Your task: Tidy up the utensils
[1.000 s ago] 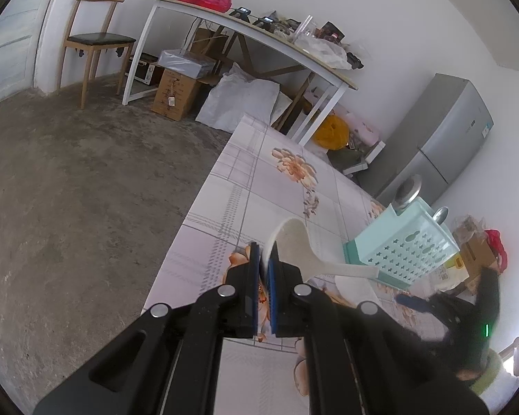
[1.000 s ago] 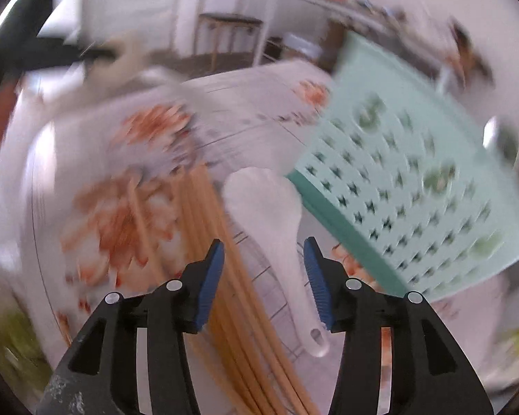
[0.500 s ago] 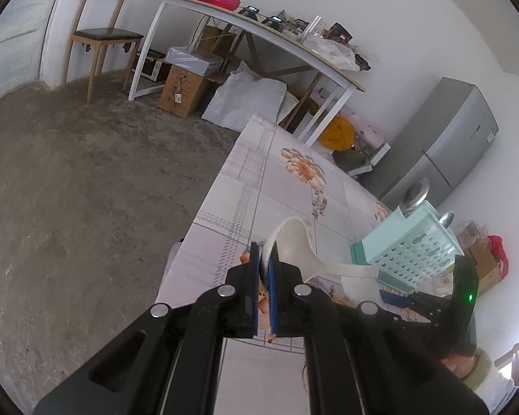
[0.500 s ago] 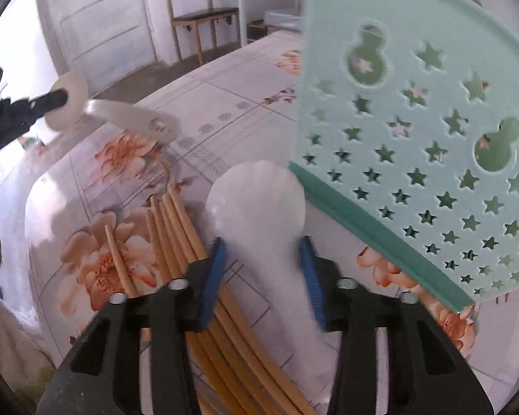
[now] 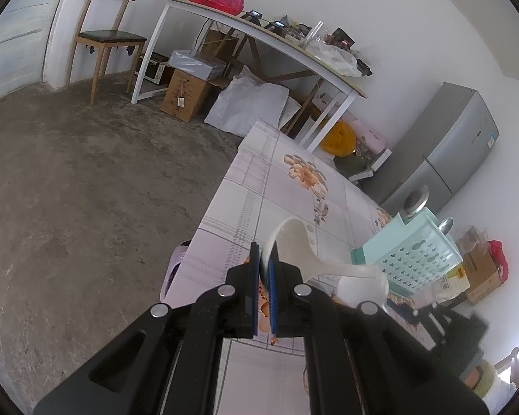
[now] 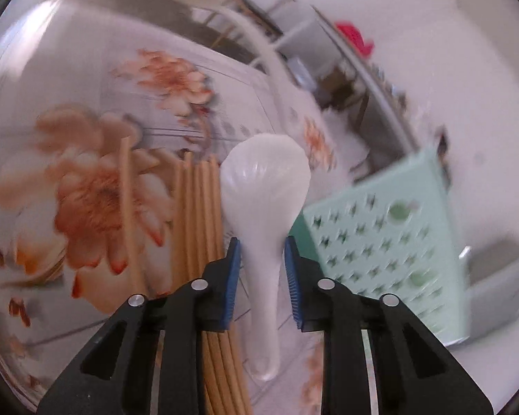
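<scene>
Up close, our left claw is clamped shut on the rim of the first spoon, a white rice spoon. We hold it clear above the desk, its bowl on edge and its handle reaching right, towards the basket.

Our right claw stands narrow around the handle of the second spoon, also white. Its jaws have just been closing, with that handle between them. A thin gap shows on each side, so the blue pads are not yet pressing. This spoon points its bowl away from us, rounded side up. Whether it rests on the cloth we cannot tell, since the right view is blurred.

Just left of the second spoon lies a bundle of chopsticks, running alongside it and passing under the left jaw. One more stick lies apart, further left, over an orange flower of the desk's cloth. To the right stands the mint basket, its wall cut with stars and gourd shapes, near the spoon's bowl but not touching it.

From the left view we see two metal heads sticking up out of the basket. Beyond the desk are a grey fridge, a cluttered far desk, boxes under it, and a chair on the bare floor.
</scene>
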Action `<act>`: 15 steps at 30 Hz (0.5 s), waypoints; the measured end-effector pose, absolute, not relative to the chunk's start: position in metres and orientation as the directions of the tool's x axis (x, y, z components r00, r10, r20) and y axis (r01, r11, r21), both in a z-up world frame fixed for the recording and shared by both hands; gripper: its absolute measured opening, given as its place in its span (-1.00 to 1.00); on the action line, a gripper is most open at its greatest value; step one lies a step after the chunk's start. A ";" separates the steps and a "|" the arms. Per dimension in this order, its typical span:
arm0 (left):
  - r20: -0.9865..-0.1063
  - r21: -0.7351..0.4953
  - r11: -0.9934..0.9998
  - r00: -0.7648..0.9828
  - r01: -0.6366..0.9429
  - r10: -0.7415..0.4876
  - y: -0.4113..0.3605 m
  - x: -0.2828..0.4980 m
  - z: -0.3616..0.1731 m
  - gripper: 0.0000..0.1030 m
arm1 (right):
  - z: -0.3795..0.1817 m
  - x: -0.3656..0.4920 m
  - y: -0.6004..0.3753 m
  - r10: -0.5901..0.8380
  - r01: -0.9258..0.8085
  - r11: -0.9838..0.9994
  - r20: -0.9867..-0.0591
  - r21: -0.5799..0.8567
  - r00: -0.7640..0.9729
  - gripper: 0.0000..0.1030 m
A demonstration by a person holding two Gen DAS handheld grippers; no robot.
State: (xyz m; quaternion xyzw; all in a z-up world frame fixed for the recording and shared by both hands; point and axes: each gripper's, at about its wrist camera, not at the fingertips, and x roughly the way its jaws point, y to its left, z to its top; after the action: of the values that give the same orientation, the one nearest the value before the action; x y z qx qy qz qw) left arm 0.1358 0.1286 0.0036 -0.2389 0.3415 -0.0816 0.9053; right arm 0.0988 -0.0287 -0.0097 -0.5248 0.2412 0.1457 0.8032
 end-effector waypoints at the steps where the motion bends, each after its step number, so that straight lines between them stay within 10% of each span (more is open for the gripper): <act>1: -0.579 -0.489 0.872 0.754 -0.017 -0.310 0.130 0.135 0.004 -0.93 | -0.016 0.091 -0.025 -0.019 -0.468 0.348 -0.505 -0.812 0.863 -0.60; 15: -0.573 -0.501 0.864 0.763 -0.037 -0.300 0.141 0.132 0.004 -0.93 | 0.003 0.054 -0.040 0.049 -0.509 0.313 -0.522 -0.802 0.851 -0.50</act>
State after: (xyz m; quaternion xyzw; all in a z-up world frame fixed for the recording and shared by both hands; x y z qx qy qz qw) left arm 0.1322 0.1412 0.0036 -0.2501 0.3368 -0.0724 0.9049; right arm 0.0544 -0.0400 0.0035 -0.5584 0.2063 0.1780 0.7835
